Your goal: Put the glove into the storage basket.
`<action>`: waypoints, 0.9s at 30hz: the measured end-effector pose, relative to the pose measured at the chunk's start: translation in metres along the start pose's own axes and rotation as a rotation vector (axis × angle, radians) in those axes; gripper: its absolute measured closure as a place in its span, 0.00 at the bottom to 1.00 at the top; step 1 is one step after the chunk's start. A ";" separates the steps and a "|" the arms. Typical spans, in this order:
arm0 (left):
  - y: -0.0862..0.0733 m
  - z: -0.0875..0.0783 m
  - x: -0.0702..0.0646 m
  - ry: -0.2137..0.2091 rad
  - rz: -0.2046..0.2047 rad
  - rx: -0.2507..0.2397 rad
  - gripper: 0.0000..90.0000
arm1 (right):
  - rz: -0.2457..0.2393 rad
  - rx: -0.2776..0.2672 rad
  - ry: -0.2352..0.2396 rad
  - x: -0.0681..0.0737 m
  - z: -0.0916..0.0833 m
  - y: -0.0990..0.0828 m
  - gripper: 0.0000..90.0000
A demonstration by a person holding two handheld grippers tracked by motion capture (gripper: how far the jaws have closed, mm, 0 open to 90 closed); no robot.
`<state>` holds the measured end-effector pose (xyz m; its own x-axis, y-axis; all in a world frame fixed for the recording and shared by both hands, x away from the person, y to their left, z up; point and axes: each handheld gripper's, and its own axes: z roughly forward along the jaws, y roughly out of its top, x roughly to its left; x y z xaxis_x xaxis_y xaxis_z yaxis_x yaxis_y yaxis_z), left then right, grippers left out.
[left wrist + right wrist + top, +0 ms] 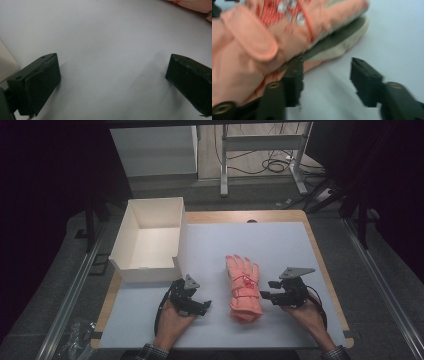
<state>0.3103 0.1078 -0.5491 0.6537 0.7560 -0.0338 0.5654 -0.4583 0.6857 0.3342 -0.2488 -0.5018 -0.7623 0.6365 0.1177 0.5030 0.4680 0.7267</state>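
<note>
Orange-pink glove pair (243, 287), stacked flat, fingers pointing away, cuffs nearest, on the white mat's near middle

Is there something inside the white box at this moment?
No, in the high view the white box shows only its bare bottom and walls, while the orange gloves lie outside it on the table.

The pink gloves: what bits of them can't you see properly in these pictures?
- Gloves, high view: they lie stacked, so the lower glove is covered by the top one.
- Gloves, right gripper view: blurred, and cut off by the top and left edges; the shiny dots and red cord can't be read clearly.
- Gloves, left gripper view: just a corner, cut off by the top edge.
- White box, high view: its near wall hides part of the floor inside.
</note>
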 end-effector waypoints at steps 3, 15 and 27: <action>0.000 0.000 0.000 0.000 0.000 0.001 0.00 | 0.002 0.017 0.034 0.002 0.004 -0.009 0.64; 0.000 0.000 0.000 0.000 0.000 0.000 0.00 | -0.077 0.031 0.065 0.019 0.018 -0.017 0.89; 0.000 0.000 0.000 0.000 0.001 0.001 0.00 | -0.108 0.034 0.091 0.033 0.034 -0.011 0.87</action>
<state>0.3104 0.1079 -0.5490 0.6543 0.7555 -0.0334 0.5656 -0.4597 0.6847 0.3174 -0.2126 -0.5287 -0.8459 0.5235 0.1019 0.4280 0.5523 0.7154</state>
